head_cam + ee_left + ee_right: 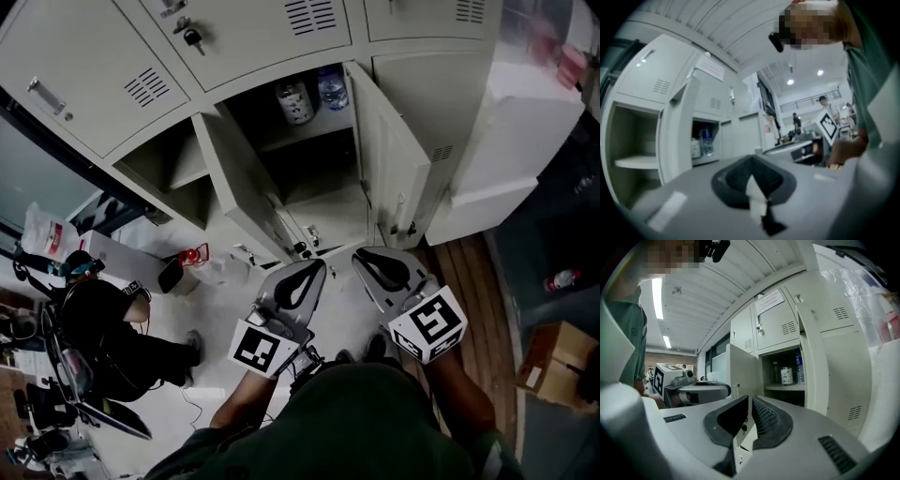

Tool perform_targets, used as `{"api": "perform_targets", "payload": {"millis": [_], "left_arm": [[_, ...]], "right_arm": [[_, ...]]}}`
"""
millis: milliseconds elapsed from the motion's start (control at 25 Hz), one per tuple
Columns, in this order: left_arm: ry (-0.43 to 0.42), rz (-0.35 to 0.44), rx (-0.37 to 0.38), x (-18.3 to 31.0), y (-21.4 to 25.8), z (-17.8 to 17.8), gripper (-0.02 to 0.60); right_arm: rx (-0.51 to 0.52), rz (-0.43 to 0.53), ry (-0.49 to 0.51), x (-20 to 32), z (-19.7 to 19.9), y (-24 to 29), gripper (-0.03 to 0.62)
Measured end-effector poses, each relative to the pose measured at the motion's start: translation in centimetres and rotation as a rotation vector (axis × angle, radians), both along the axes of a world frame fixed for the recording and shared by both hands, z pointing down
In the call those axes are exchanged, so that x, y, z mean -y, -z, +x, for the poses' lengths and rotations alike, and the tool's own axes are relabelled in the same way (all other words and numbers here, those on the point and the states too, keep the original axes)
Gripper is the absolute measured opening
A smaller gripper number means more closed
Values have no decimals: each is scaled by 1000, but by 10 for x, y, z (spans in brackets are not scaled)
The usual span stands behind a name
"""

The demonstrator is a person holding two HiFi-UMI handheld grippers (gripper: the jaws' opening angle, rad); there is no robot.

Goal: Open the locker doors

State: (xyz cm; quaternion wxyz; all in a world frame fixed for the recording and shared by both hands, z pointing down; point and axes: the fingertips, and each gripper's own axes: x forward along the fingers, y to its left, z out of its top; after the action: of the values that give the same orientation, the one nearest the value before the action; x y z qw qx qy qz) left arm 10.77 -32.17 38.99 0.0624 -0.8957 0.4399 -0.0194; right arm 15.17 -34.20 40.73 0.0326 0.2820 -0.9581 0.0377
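A bank of pale grey lockers (pixel 112 66) stands ahead. On the lower row two doors hang open: the left door (pixel 239 187) and the right door (pixel 389 155). Between them a shelf holds two bottles (pixel 309 94). A further compartment (pixel 173 169) to the left gapes empty. My left gripper (pixel 295 286) and right gripper (pixel 384 267) are held side by side in front of the open locker, clear of both doors. In the left gripper view the left gripper (pixel 752 180) has its pads almost together with nothing between them. The right gripper (pixel 750 411) shows only a thin slit between its pads, also empty.
A key hangs in a closed upper door (pixel 192 37). A seated person (pixel 103 328) and a red object (pixel 192 255) are on the floor at left. A white cabinet (pixel 525 131) stands right of the lockers, with a cardboard box (pixel 562 361) beyond the wooden floor strip (pixel 469 272).
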Motion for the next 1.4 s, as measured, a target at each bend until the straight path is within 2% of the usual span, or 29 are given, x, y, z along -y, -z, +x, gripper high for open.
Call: {"api": "perform_targets", "payload": {"millis": [120, 400, 640, 760, 920, 1040, 1400], "left_arm": [[-85, -8, -9, -9, 2, 20, 3], [-239, 43, -51, -35, 19, 61, 3], [-277, 59, -65, -35, 36, 91, 3], [-251, 39, -60, -15, 34, 102, 3], [-148, 15, -98, 21, 31, 101, 3], [-73, 4, -92, 50, 26, 96, 3], [87, -12, -86, 111, 17, 85, 3]], "right_arm": [[7, -2, -75, -5, 16, 7, 25], [19, 41, -239, -20, 59, 25, 25], [54, 58, -309, -7, 98, 39, 25], [56, 58, -308, 17, 117, 39, 25], [39, 32, -267, 53, 131, 31, 25], [35, 31, -233, 87, 139, 28, 25], [7, 8, -113, 181, 122, 7, 26]]}}
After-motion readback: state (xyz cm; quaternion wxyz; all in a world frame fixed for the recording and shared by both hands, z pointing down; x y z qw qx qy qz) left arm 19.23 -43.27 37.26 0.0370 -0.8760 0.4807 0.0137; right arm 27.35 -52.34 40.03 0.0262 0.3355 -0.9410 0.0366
